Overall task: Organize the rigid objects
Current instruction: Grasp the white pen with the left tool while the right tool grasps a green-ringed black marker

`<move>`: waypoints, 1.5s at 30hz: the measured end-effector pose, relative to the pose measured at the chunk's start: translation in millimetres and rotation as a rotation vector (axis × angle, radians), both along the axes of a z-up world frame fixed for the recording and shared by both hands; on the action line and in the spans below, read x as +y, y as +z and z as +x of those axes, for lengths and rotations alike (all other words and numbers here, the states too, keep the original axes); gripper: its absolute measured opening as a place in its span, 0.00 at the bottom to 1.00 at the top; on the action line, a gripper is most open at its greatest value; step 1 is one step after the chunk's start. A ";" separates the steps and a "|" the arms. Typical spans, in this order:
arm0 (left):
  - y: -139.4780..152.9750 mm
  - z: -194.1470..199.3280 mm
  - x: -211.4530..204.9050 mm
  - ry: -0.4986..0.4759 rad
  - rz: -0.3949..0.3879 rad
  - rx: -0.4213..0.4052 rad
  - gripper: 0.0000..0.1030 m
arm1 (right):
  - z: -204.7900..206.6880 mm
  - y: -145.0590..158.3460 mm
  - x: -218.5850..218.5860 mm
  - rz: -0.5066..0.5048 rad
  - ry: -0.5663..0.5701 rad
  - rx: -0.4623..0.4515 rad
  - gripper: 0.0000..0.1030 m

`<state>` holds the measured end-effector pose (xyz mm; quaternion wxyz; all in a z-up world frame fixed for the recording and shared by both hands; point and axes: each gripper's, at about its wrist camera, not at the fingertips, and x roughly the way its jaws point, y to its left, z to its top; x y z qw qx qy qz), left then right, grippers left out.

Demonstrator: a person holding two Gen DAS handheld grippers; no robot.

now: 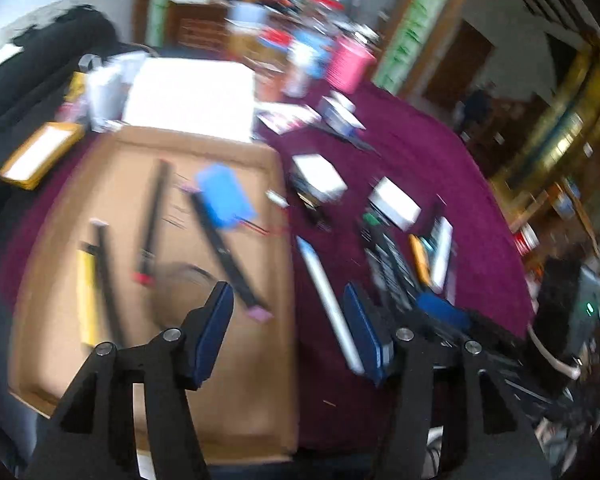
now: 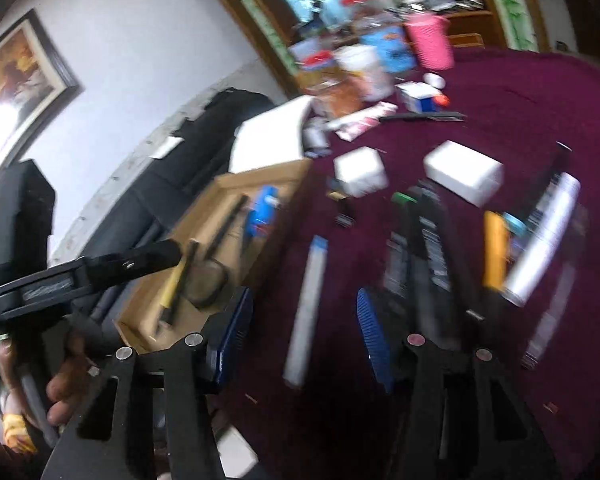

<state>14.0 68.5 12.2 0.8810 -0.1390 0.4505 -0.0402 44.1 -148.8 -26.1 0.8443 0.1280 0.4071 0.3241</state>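
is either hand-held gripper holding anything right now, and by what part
Nothing is held. The left hand-held gripper and the right hand-held gripper both have their jaws spread open, with the white pen lying loose on the cloth below.

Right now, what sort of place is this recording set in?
Probably a lived-in home room: a table under a maroon cloth, a framed picture on the wall, and cluttered wooden shelves behind.

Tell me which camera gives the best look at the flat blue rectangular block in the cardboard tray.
The left wrist view. There the flat blue rectangular block lies near the middle of the shallow brown cardboard tray, seen from above with its whole top face showing. The right wrist view catches it farther off, smaller, at a slant and more blurred.
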 end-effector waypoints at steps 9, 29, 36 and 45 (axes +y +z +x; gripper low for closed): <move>-10.1 -3.9 -38.1 -0.030 0.049 0.062 0.55 | 16.2 -17.8 -5.6 -0.137 -0.072 0.037 0.27; -29.4 17.0 -57.3 -0.042 0.094 0.126 0.51 | 21.2 -35.2 0.6 -0.210 -0.088 0.073 0.15; -51.6 41.8 -59.6 -0.054 0.072 0.232 0.29 | 12.8 -37.4 -11.2 -0.165 -0.082 0.088 0.15; -62.8 56.9 -72.3 -0.056 0.163 0.283 0.29 | 9.9 -38.4 -13.4 -0.155 -0.075 0.091 0.15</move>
